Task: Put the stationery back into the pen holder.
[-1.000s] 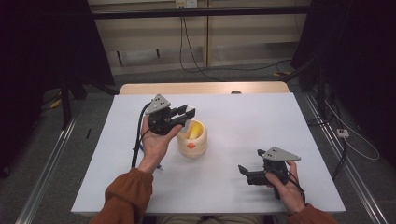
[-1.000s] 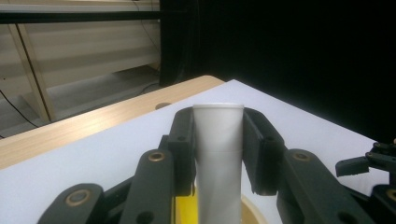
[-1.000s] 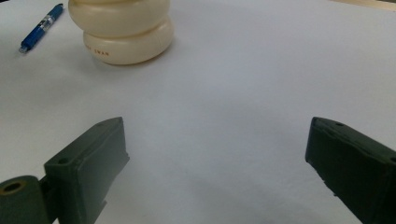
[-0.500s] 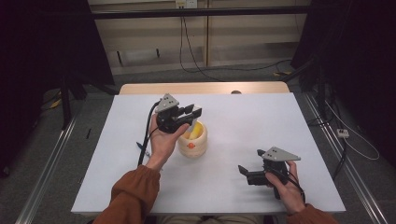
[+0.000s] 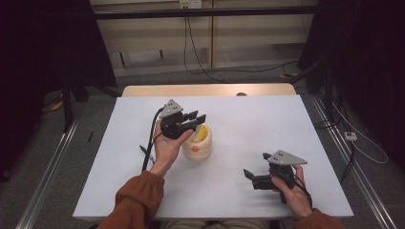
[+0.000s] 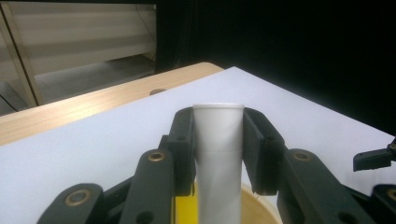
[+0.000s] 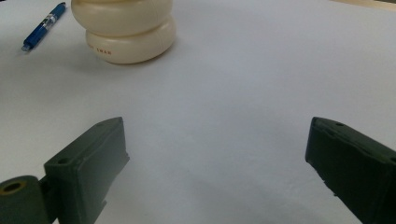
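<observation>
Since the earlier frames, the left hand-held gripper [image 5: 191,120] has shifted from beside the cream pot [image 5: 197,144] to over its mouth and dropped a little, carrying a white tube [image 6: 218,154] with it; the right hand-held gripper [image 5: 251,177] has kept its place near the desk's front right.

Largest first: the white desk [image 5: 248,119] bears everything, with a strip of bare wood along its far edge. The cream pot stands near its middle, squat and bulging in two rings, with small red lettering low on its side in the right gripper view [image 7: 123,28]. Something yellow shows inside it. A blue pen [image 7: 43,25] lies on the desk just left of the pot, near the left hand's wrist and apart from the pot. Between the right hand-held gripper and the pot the desk surface is bare.

In the left gripper view, the white tube stands upright between the two black jaws, which press on it from both sides, partly closed around its width. Its lower end reaches down towards the pot's rim, beside the yellow thing; whether it touches either I cannot tell.

The right hand-held gripper lies low over the desk with its jaws wide apart, holding nothing and aimed towards the pot, well apart from it.
</observation>
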`<state>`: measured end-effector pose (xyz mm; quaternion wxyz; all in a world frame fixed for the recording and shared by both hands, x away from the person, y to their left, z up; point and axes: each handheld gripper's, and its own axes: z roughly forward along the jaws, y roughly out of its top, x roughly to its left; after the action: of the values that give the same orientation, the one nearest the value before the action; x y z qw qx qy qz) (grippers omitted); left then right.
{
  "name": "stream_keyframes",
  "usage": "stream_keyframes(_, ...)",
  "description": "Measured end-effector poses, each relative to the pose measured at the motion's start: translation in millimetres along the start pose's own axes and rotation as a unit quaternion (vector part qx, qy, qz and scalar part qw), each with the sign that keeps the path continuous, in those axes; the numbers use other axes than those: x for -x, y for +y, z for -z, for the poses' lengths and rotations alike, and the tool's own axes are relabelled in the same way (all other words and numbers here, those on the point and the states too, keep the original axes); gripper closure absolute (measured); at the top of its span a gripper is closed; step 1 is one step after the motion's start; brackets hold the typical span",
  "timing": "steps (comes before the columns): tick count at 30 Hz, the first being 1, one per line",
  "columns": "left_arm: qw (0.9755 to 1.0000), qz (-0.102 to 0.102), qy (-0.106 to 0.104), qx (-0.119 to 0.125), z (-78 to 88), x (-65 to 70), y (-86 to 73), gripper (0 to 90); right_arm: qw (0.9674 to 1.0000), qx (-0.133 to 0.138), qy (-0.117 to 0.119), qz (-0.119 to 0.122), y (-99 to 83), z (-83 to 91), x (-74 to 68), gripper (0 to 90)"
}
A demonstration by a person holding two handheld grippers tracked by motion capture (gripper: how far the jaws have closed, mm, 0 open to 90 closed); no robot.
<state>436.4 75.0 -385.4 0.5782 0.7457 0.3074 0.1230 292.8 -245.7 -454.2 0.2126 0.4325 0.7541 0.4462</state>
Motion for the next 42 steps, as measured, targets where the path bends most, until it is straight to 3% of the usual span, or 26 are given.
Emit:
stream_keyframes(12,0.9998,0.004,-0.002,-0.019,1.9,-3.9,-6.1,66.5,1.0,0.0,-0.001,0.0,-0.1,-0.1,0.2,4.8)
stream_keyframes(16,0.9998,0.01,0.011,-0.011,7.5,-4.8,-3.3,46.7,1.0,0.001,-0.001,0.0,0.0,0.1,0.1,4.9)
stream_keyframes(22,0.9996,0.019,0.014,-0.017,18.4,-10.9,0.8,26.6,1.0,0.001,-0.001,0.0,0.1,-0.2,-0.2,4.9)
stream_keyframes(26,0.9993,0.013,0.019,-0.028,28.1,-17.4,2.4,16.7,1.0,0.001,-0.001,0.001,0.1,-0.1,-0.2,4.8)
stream_keyframes(31,0.998,0.01,0.041,-0.047,41.8,-26.1,4.2,10.0,1.0,0.0,-0.002,0.001,0.0,-0.8,-0.2,4.9)
stream_keyframes(42,0.9952,0.001,0.072,-0.067,71.6,-40.9,2.7,8.6,1.0,0.0,-0.002,0.001,-0.1,-1.1,0.0,4.9)
